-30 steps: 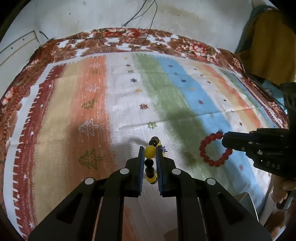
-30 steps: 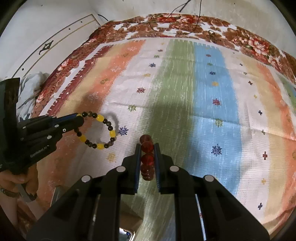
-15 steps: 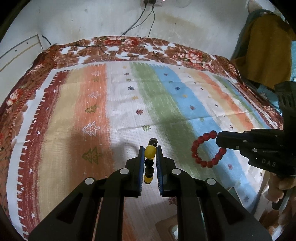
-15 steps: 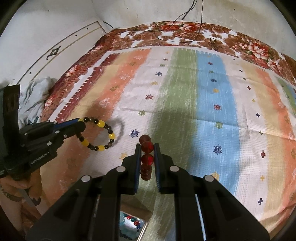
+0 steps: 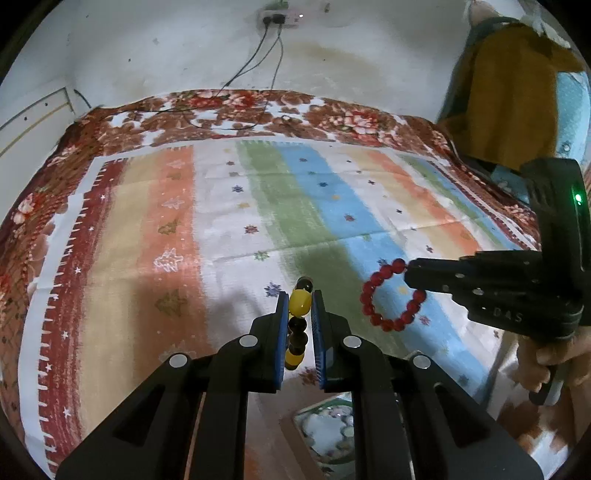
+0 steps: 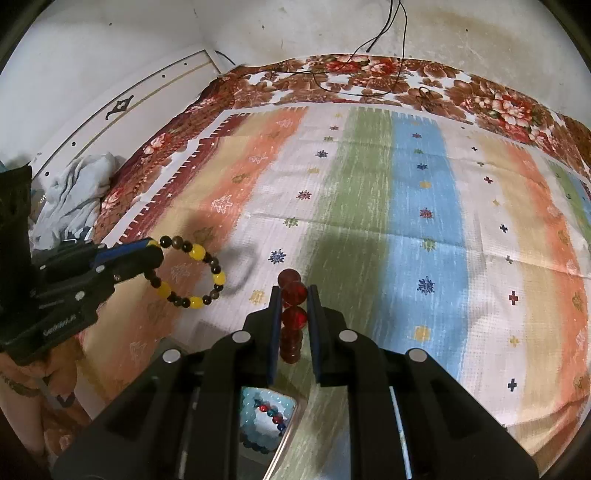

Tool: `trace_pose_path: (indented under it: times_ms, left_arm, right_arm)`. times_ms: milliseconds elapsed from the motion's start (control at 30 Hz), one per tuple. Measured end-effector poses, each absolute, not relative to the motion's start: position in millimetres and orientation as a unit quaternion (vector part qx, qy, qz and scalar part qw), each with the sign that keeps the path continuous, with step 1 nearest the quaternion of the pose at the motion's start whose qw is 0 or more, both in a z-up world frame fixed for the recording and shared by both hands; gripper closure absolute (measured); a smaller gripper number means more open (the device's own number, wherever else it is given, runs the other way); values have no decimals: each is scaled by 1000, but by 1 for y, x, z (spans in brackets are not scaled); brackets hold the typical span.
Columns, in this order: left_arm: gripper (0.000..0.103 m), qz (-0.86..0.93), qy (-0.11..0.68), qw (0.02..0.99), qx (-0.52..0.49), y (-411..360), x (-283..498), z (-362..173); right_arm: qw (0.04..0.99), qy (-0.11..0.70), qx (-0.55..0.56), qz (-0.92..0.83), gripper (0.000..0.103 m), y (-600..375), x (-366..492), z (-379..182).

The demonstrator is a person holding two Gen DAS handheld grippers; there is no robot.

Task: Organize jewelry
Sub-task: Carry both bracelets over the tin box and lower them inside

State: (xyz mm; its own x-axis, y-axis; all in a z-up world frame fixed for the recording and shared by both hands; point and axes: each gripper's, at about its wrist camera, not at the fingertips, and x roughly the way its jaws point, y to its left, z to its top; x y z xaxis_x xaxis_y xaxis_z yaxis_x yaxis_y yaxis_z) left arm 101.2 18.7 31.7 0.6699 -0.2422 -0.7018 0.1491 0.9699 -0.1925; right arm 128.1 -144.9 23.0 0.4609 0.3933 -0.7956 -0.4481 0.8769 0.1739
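Note:
My left gripper [image 5: 298,303] is shut on a yellow-and-dark bead bracelet [image 5: 297,325], held in the air above the striped cloth; from the right wrist view the bracelet [image 6: 192,275] hangs as a ring off that gripper [image 6: 153,254]. My right gripper [image 6: 291,295] is shut on a red bead bracelet [image 6: 292,317]; in the left wrist view it [image 5: 391,299] hangs as a ring from that gripper [image 5: 410,275]. A box holding beaded jewelry [image 6: 267,415] lies below my grippers, partly hidden; it also shows in the left wrist view [image 5: 325,428].
A striped cloth [image 6: 406,221] covers a floral bedspread [image 6: 369,77]. Cables [image 5: 236,125] run from a wall socket [image 5: 280,16]. A crumpled grey cloth [image 6: 74,192] lies left of the bed. A mustard garment [image 5: 513,92] hangs at the right.
Both grippers have risen and pulled back with their bracelets; more of the wall shows and the jewelry box has come into view below them.

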Motion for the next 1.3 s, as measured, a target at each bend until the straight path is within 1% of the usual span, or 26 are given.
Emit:
trace_pose_path:
  times_ms: [300, 733, 1300]
  left_arm:
    - [91, -121, 381, 915, -52, 8, 81, 37]
    - [91, -130, 376, 916, -53, 2, 59, 39]
    - [91, -149, 363, 917, -67, -2, 30, 45]
  right_arm:
    - [858, 449, -28, 248, 88, -145, 110, 29]
    - [867, 421, -52, 261, 88, -139, 83, 40]
    - [865, 414, -48, 279, 88, -146, 43, 41]
